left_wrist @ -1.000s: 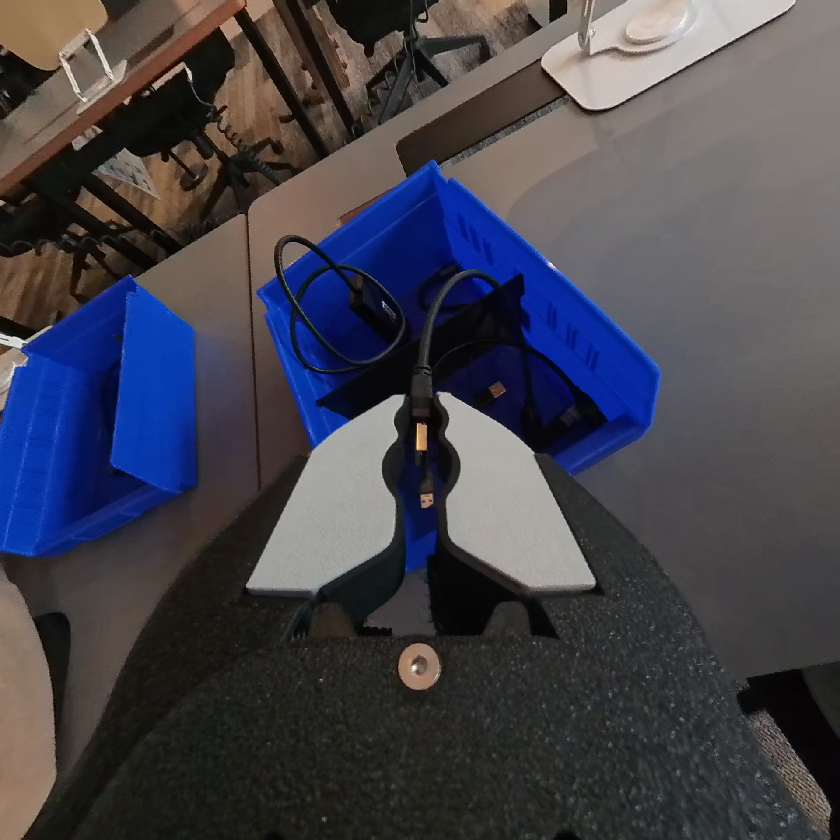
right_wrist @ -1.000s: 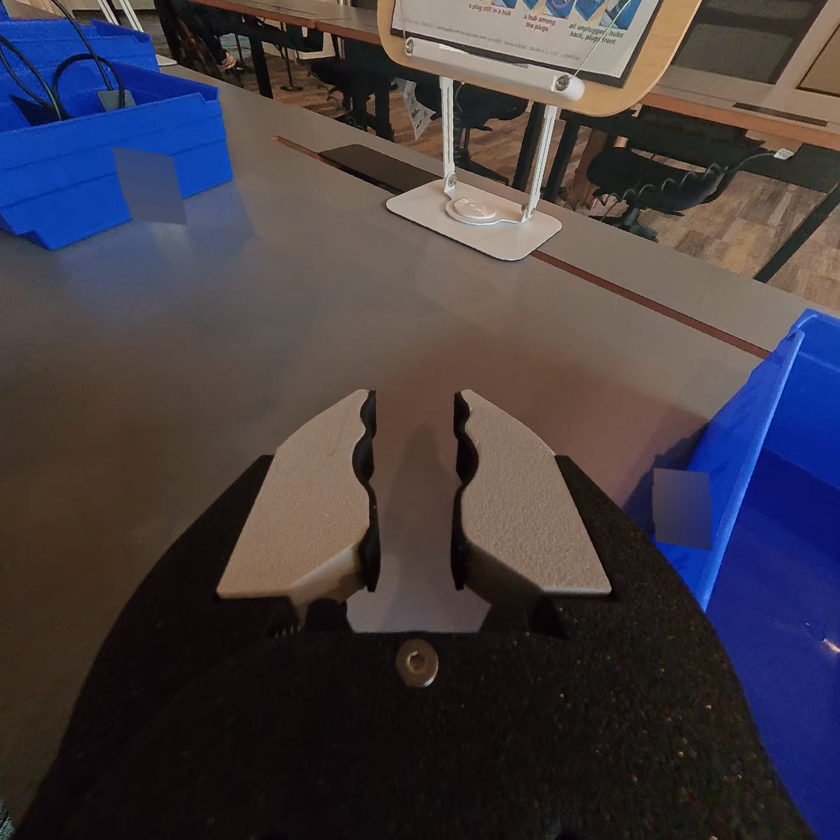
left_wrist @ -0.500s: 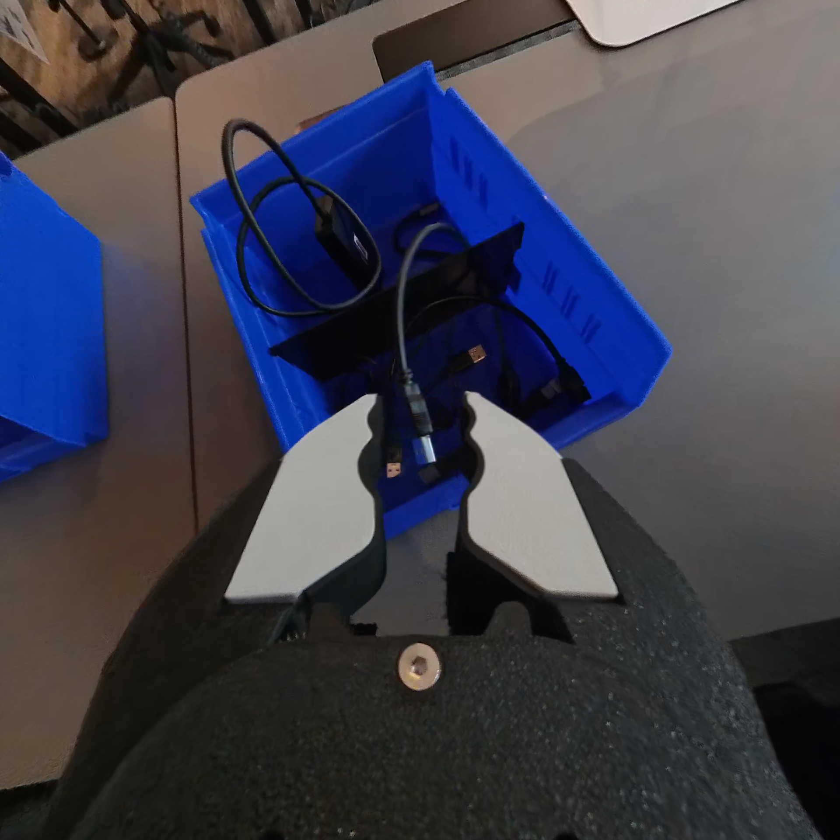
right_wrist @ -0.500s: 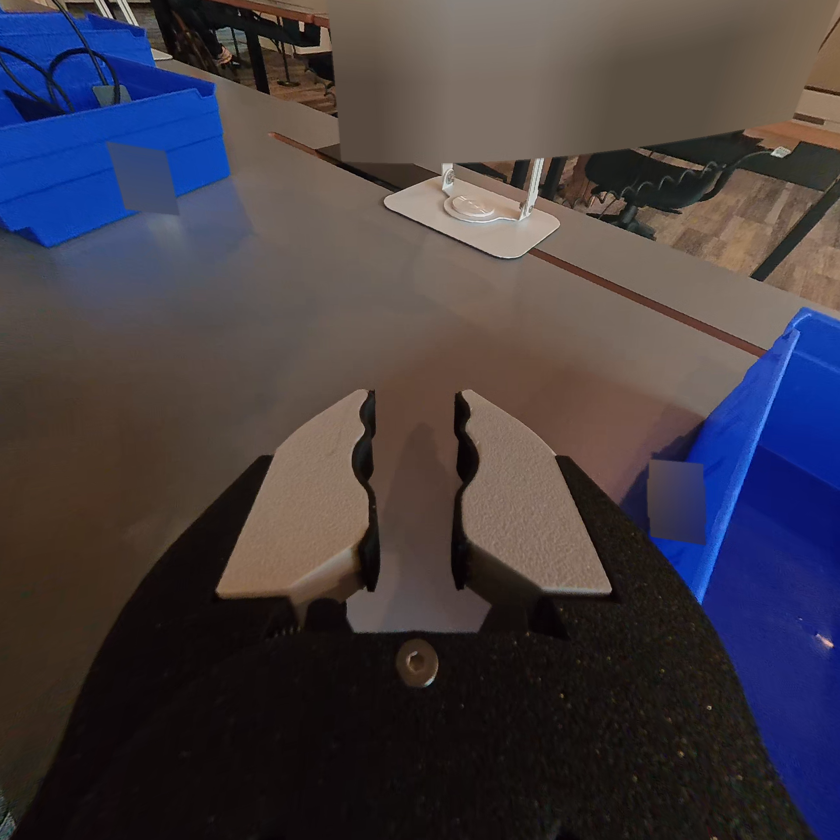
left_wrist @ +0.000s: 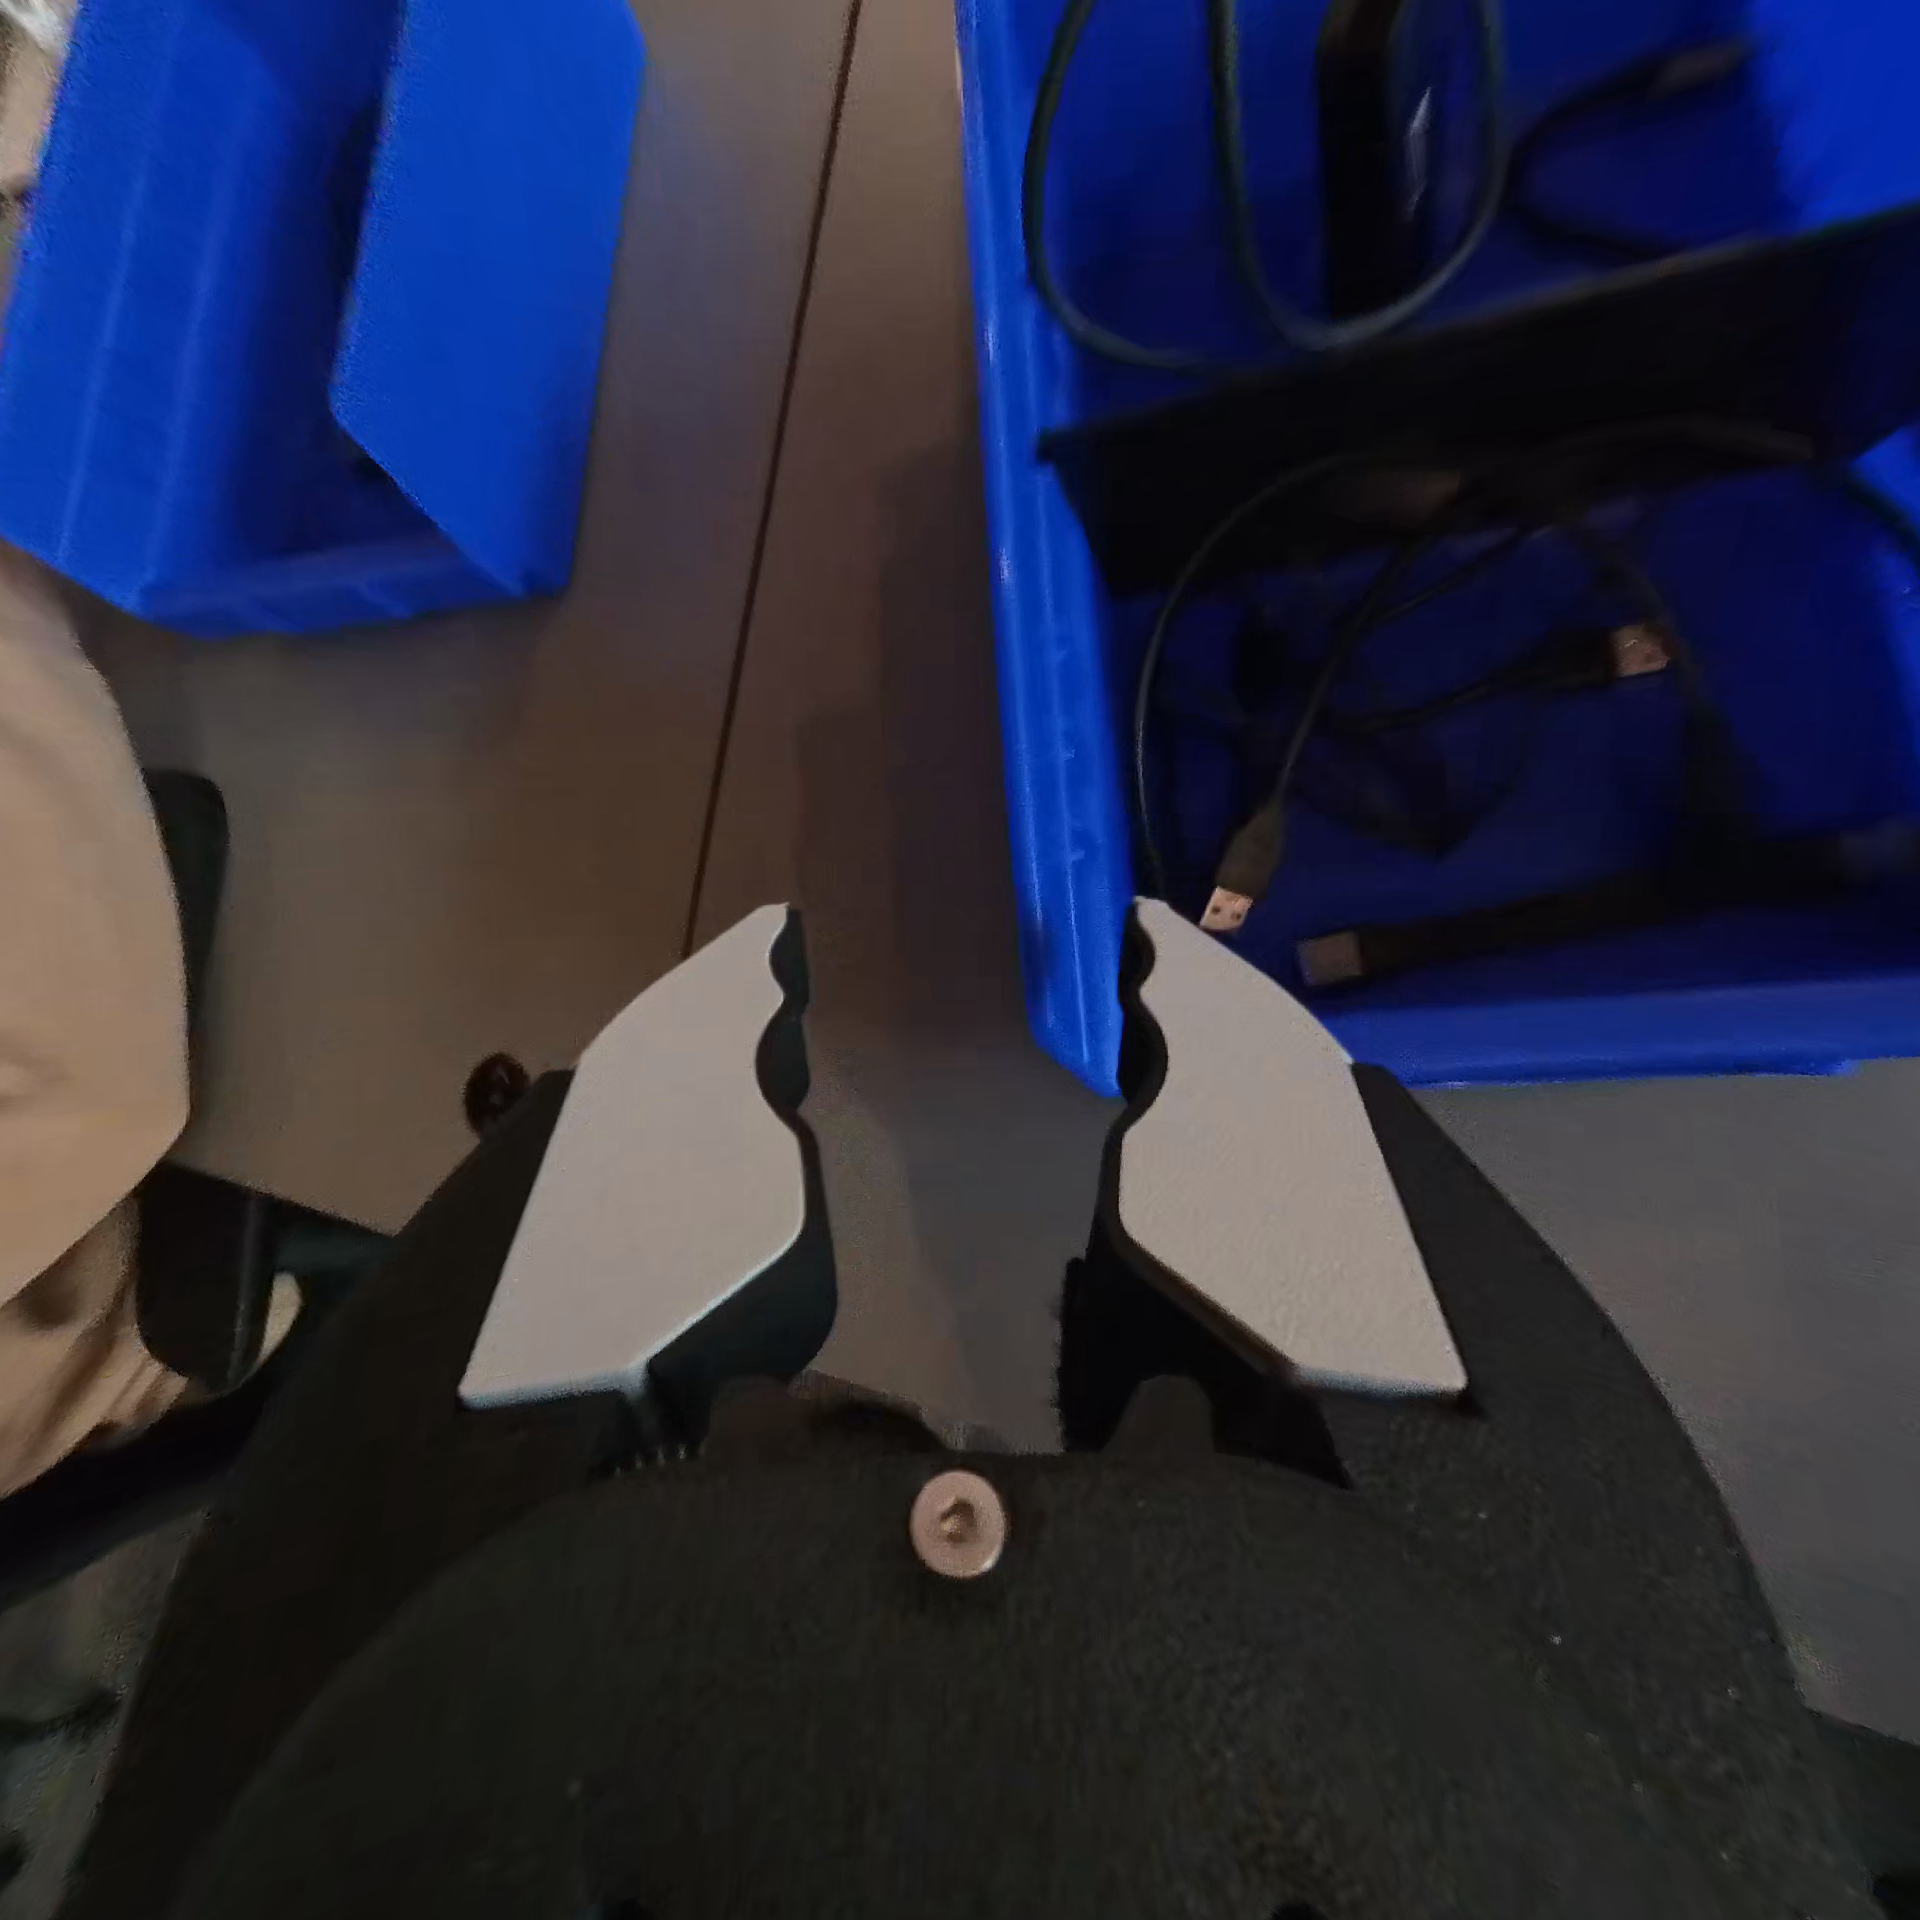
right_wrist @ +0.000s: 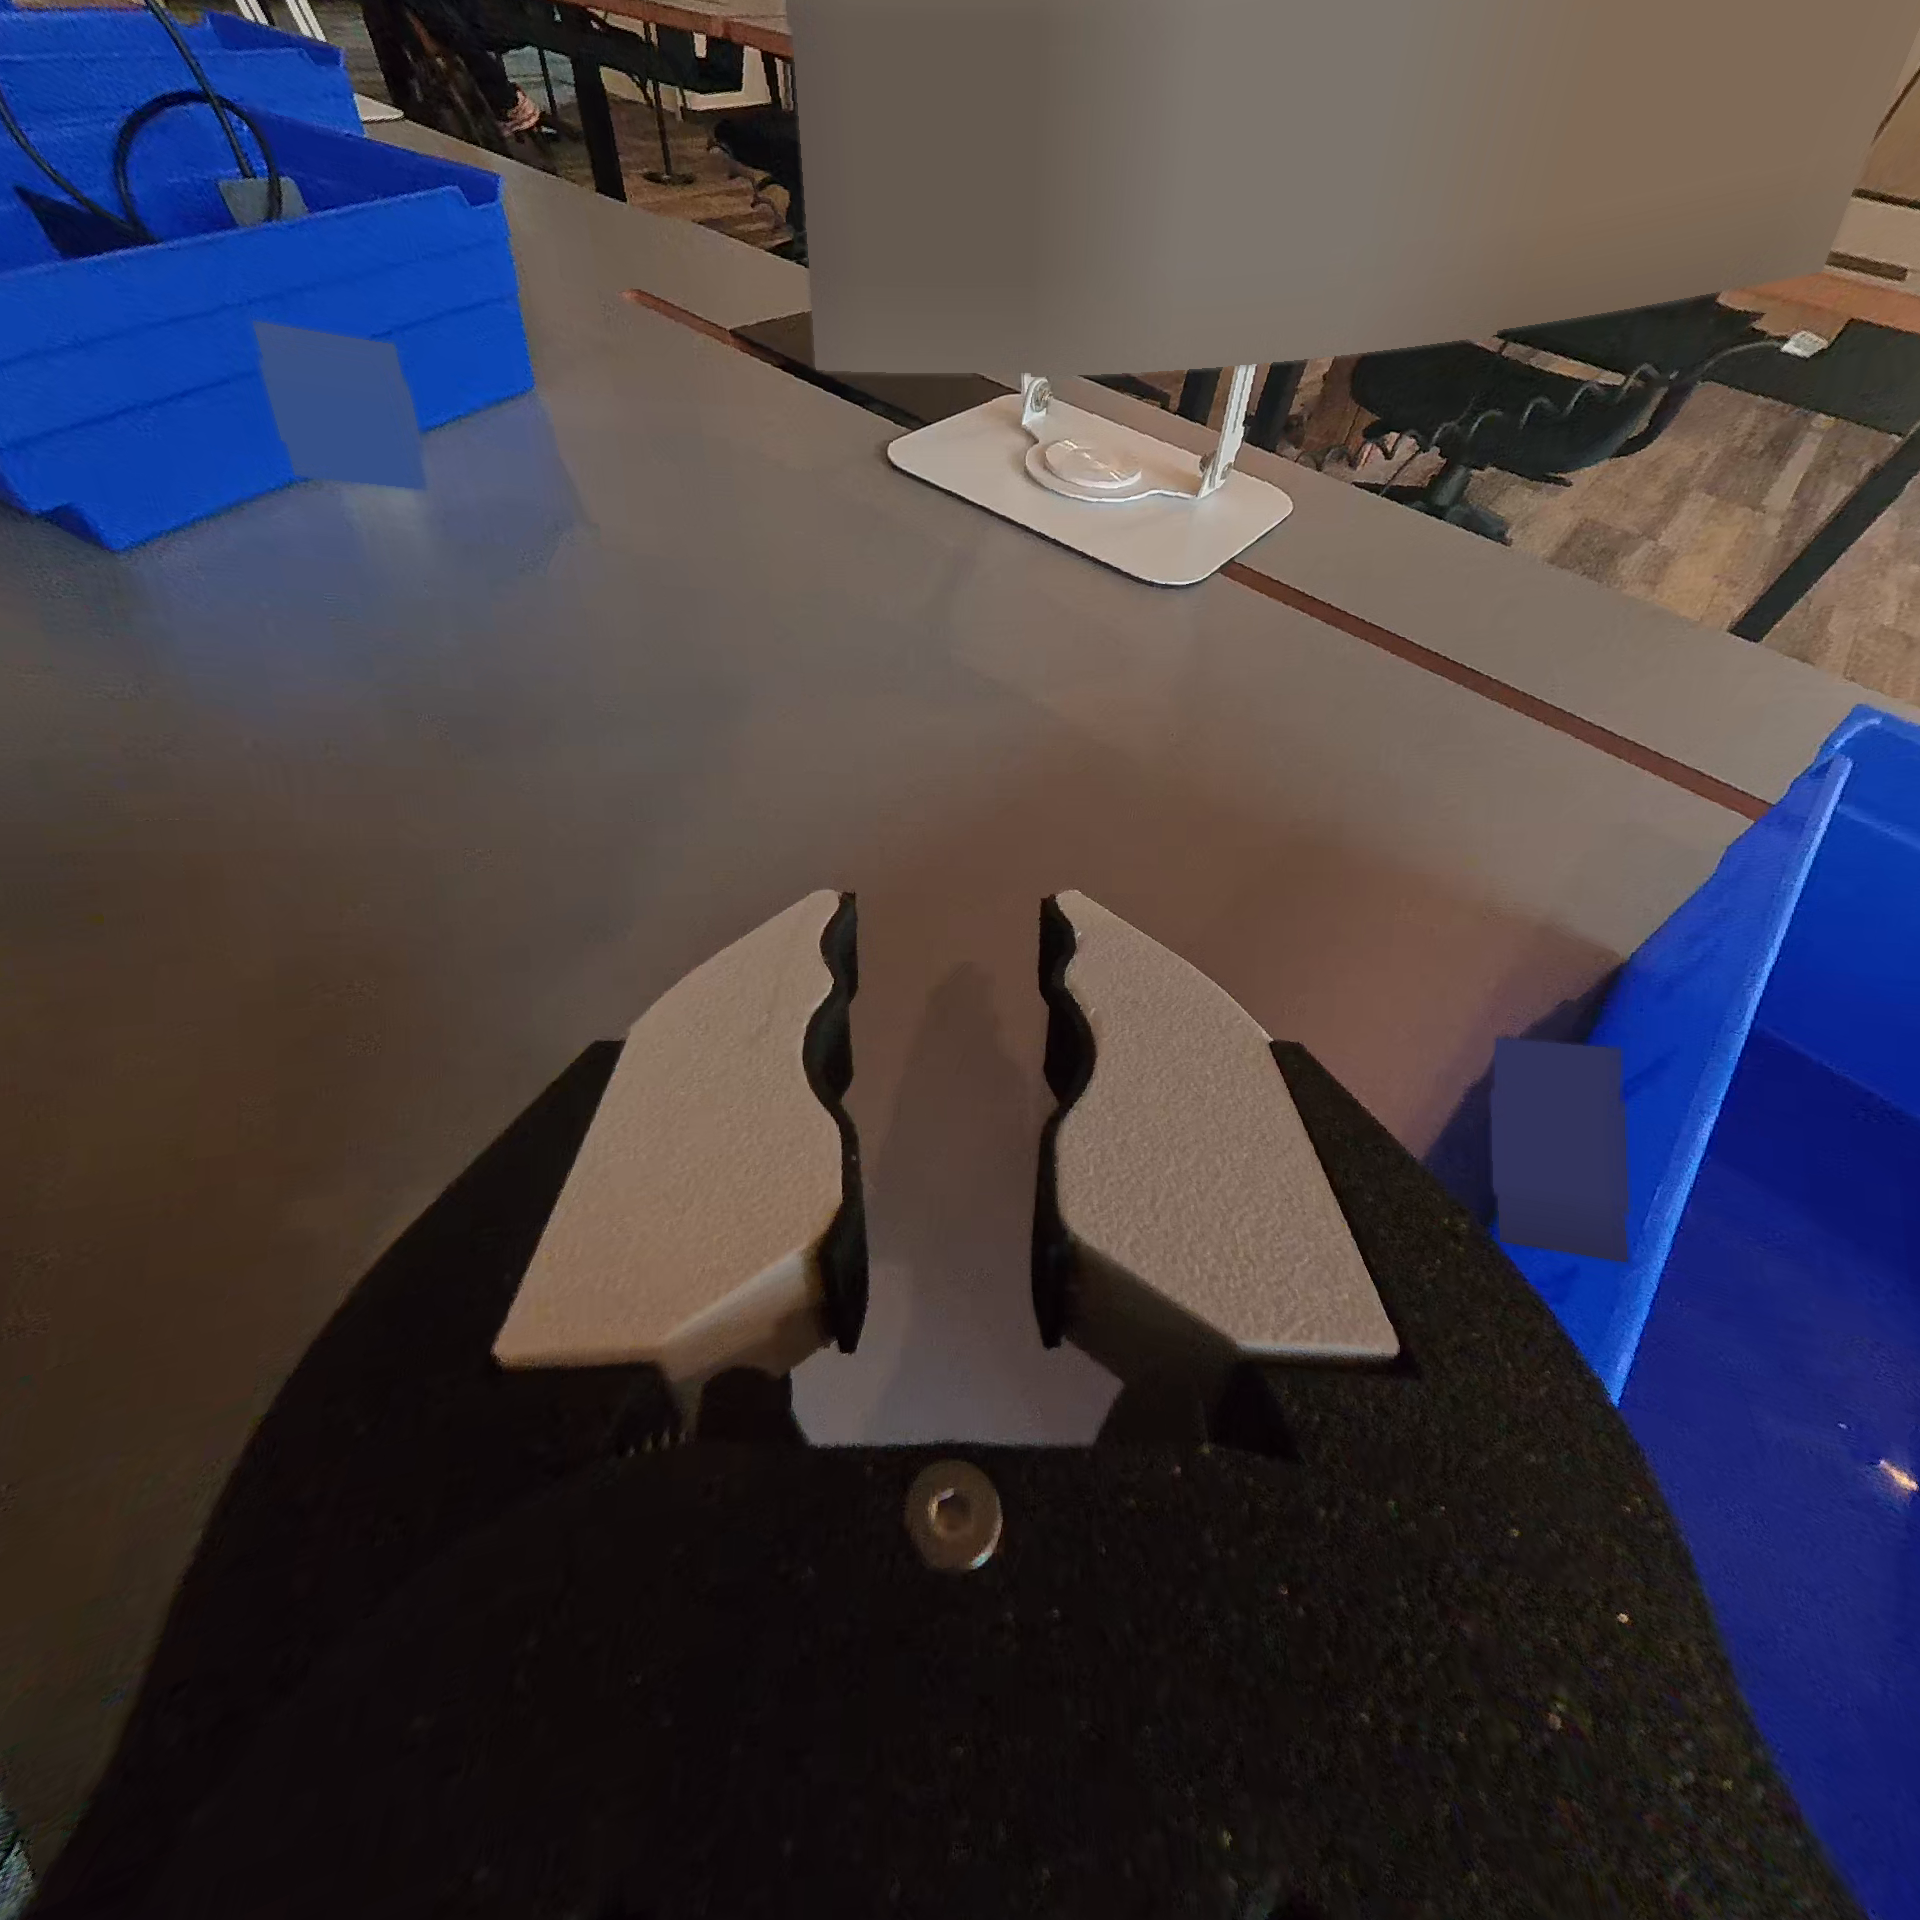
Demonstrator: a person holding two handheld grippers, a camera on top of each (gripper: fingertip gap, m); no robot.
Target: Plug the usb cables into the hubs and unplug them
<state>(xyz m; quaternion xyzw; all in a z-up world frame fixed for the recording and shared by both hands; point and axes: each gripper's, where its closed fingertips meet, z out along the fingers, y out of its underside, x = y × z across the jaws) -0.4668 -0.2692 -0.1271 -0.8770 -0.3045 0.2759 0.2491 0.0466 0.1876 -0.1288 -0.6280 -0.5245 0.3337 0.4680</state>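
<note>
A blue bin (left_wrist: 1049, 727) with a black divider (left_wrist: 1455, 416) holds several black usb cables. One cable's plug (left_wrist: 1247, 862) lies in the near compartment just beyond my right finger. A hub (left_wrist: 1371, 156) with a looped cable lies in the far compartment. My left gripper (left_wrist: 961, 914) is open and empty, over the table just left of the bin's near corner. My right gripper (right_wrist: 948, 899) is open and empty, low over bare table. The same bin shows far left in the right wrist view (right_wrist: 260, 301).
A second blue bin (left_wrist: 291, 312) stands at the upper left of the left wrist view. Another blue bin (right_wrist: 1714, 1039) stands right of my right gripper. A white stand base (right_wrist: 1091, 488) sits at the table's back edge. A table seam (left_wrist: 769, 499) runs between the bins. Tip to tip, the grippers are about 70 cm apart. It is some 20 cm from my left tips to the hub (left_wrist: 1371, 156).
My left gripper opened and let go of the usb cable, which dropped into the bin's near compartment. The gripper then swung left off the bin. The right gripper has barely moved.
</note>
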